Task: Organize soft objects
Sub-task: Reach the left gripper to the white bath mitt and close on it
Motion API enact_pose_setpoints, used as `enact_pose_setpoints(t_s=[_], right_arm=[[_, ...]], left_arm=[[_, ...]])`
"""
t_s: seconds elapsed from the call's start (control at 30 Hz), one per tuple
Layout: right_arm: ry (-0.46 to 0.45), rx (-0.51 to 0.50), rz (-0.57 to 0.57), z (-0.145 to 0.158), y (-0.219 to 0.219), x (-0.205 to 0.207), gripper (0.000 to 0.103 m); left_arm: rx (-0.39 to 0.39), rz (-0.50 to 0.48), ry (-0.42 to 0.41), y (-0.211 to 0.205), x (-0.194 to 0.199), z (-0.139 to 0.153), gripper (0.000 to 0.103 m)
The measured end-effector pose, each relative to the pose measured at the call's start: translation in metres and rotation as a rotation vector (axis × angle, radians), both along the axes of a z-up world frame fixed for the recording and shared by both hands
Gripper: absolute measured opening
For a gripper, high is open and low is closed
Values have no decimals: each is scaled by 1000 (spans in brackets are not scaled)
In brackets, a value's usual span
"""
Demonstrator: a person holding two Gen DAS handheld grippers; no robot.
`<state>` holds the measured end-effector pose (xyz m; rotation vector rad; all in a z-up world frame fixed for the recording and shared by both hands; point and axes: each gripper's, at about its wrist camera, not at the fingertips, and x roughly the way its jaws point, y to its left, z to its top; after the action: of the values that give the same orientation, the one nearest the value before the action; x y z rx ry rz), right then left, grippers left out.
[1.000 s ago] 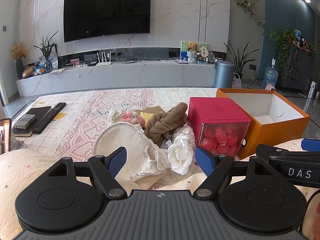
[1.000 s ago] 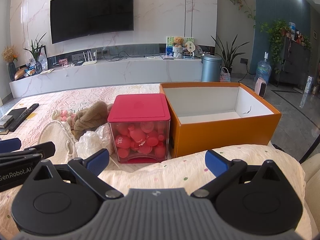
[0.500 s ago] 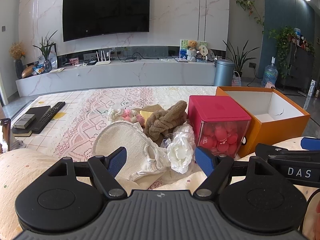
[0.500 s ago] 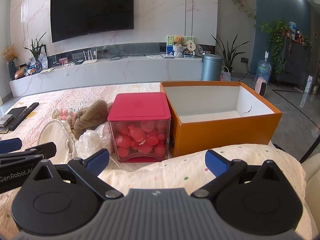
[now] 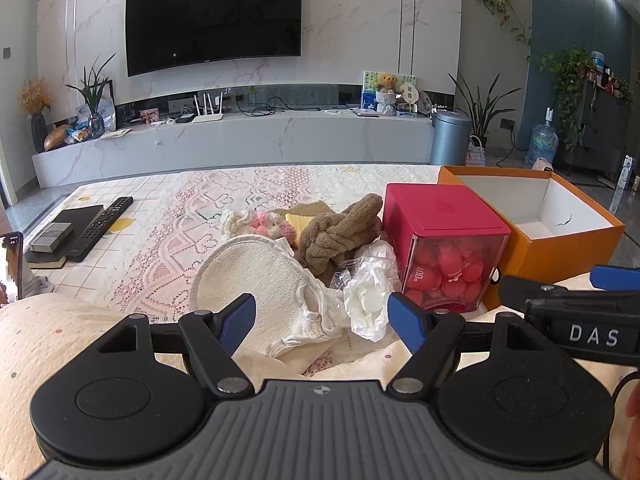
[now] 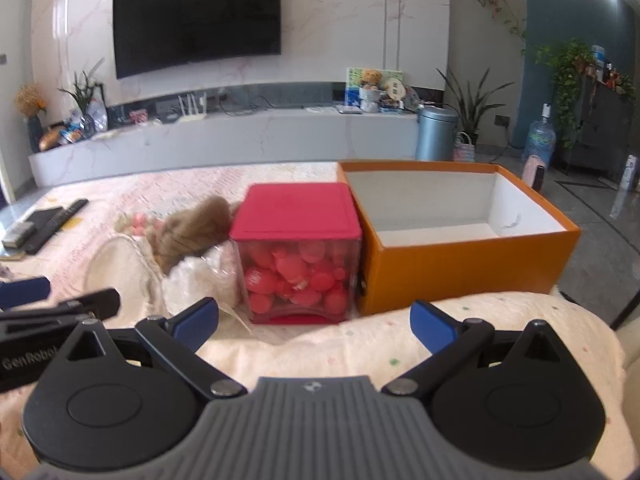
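Observation:
A pile of soft things lies on the lace cloth: a cream cloth (image 5: 256, 280), a brown knotted plush (image 5: 340, 232), a pink-and-white crocheted piece (image 5: 260, 224) and a crumpled white plastic bag (image 5: 368, 300). To the right of the pile stands a clear box with a red lid (image 5: 440, 236), full of pink balls. Beyond it is an open orange box (image 6: 460, 268), empty inside. My left gripper (image 5: 322, 320) hovers just short of the cream cloth. Its jaws are closing slightly, and the pads touch nothing. My right gripper (image 6: 315, 324) stands open over a dotted cushion (image 6: 400, 344), facing the red-lidded box (image 6: 296, 216).
A remote control (image 5: 100, 228) and a dark flat box (image 5: 64, 224) lie at the far left of the table, with a phone (image 5: 12, 264) at the left edge. A white TV bench (image 5: 240, 140) runs behind the table.
The right wrist view has shifted a little and gone slightly blurred. The left gripper and the objects stay where they were.

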<state>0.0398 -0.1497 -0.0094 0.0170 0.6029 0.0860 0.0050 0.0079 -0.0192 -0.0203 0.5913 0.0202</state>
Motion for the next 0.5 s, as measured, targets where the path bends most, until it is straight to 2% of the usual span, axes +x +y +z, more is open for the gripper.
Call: enact_pose_setpoints(t_s=[0.1, 0.17, 0.27, 0.33, 0.47, 0.5], right_arm=[[28, 4, 33, 1, 8, 9, 97], [46, -7, 65, 0, 16, 15, 90], [65, -9, 105, -2, 27, 24, 79], [80, 10, 128, -4, 33, 29, 66], [111, 31, 182, -10, 45, 40, 61], [113, 29, 194, -11, 48, 42, 61]], left_arm=[[2, -3, 18, 6, 3, 1, 80], [-17, -18, 34, 11, 6, 0, 71], [-65, -25, 62, 22, 9, -2, 70], [-90, -30, 91, 29, 12, -4, 67], [-101, -66, 100, 40, 14, -7, 52], [-112, -74, 104, 43, 16, -7, 51]])
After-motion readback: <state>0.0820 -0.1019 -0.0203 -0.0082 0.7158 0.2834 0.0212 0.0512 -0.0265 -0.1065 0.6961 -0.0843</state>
